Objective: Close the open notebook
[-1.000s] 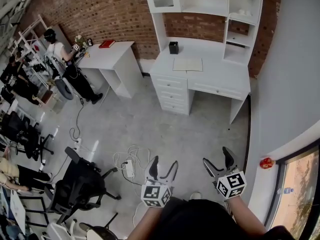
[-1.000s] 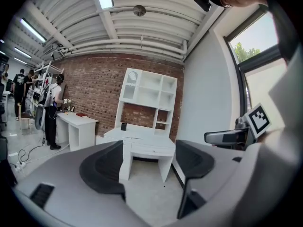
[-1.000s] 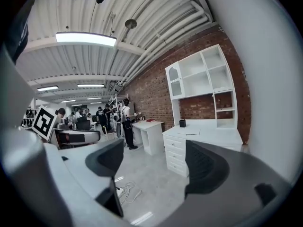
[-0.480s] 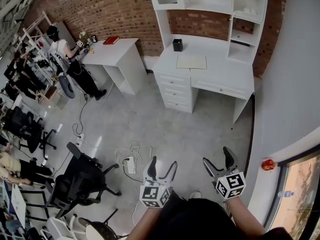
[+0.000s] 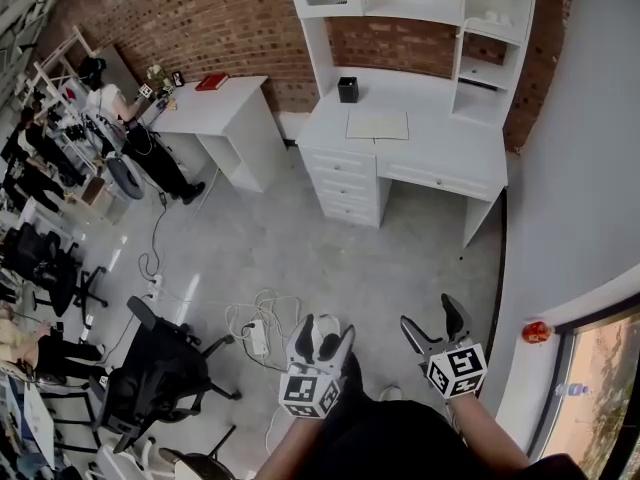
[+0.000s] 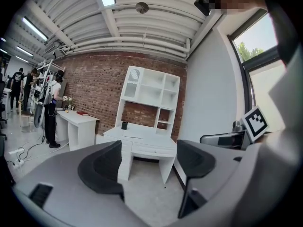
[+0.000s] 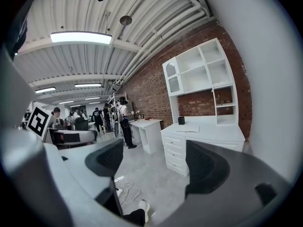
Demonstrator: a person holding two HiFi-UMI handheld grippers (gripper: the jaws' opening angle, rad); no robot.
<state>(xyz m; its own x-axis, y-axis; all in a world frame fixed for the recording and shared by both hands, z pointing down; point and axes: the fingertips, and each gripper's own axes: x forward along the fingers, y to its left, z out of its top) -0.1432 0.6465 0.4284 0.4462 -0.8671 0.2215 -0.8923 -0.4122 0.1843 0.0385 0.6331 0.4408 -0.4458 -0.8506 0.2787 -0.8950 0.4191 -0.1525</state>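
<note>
— On the white table (image 5: 440, 153) against the brick wall (image 5: 200, 18), the notebook (image 5: 377, 126) lies open and flat with its pages up. A black cup (image 5: 348, 90) stands behind it, nearer the wall.
— And the tongs?
— Well apart from it, low in the head view, with a wide stretch of floor (image 5: 300, 238) between. The left tongs (image 5: 325, 328) have just been opening and stand released, with nothing between the jaws. The right tongs (image 5: 430, 315) are spread and empty too.
— Why held like that?
— Both point almost level toward the table. I read it as an approach with the jaws made ready. Closing has not begun.
— Why so wide?
— My guess is that a wide gap lets one jaw slip under a cover edge to fold it over.
— And the room?
— Grey floor, with white cables (image 5: 258, 333) coiled near the person's feet. A black office chair (image 5: 160, 368) sits at the left. Farther along the brick wall a person (image 5: 115, 118) works at a second white table (image 5: 215, 108).
</note>
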